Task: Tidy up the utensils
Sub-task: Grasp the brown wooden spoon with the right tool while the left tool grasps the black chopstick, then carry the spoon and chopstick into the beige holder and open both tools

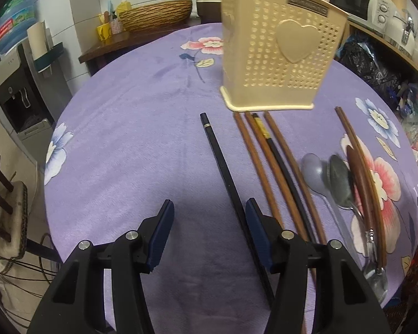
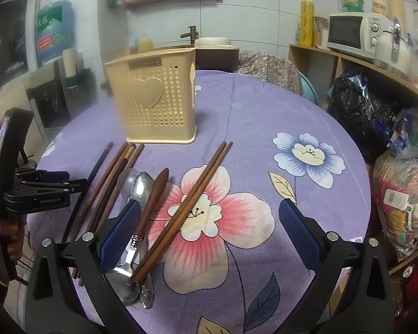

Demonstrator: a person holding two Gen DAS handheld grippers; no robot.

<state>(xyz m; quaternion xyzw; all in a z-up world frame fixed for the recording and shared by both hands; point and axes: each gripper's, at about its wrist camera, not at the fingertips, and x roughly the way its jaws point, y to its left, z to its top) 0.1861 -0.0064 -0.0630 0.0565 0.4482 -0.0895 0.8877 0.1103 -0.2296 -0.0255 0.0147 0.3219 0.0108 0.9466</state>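
A beige perforated utensil holder [image 1: 281, 53] with a heart stands upright on the purple floral tablecloth [image 1: 131, 139]; it also shows in the right wrist view [image 2: 153, 103]. In front of it lie a black chopstick [image 1: 223, 167], several brown and black chopsticks [image 1: 276, 172], spoons [image 1: 337, 178] and a brown chopstick pair [image 2: 192, 203]. My left gripper [image 1: 209, 222] is open and empty, its right finger beside the black chopstick. My right gripper [image 2: 211, 231] is open and empty above the brown pair, next to a wooden-handled utensil [image 2: 153, 197] and spoons [image 2: 136, 186].
A water dispenser [image 1: 16, 91] stands left of the table. A woven basin [image 1: 156, 14] sits behind. A shelf at the right holds a microwave [image 2: 351, 30]; black bags [image 2: 356, 105] and a filled plastic bag [image 2: 404, 192] lie beside the table. The left gripper's body [image 2: 36, 192] shows at left.
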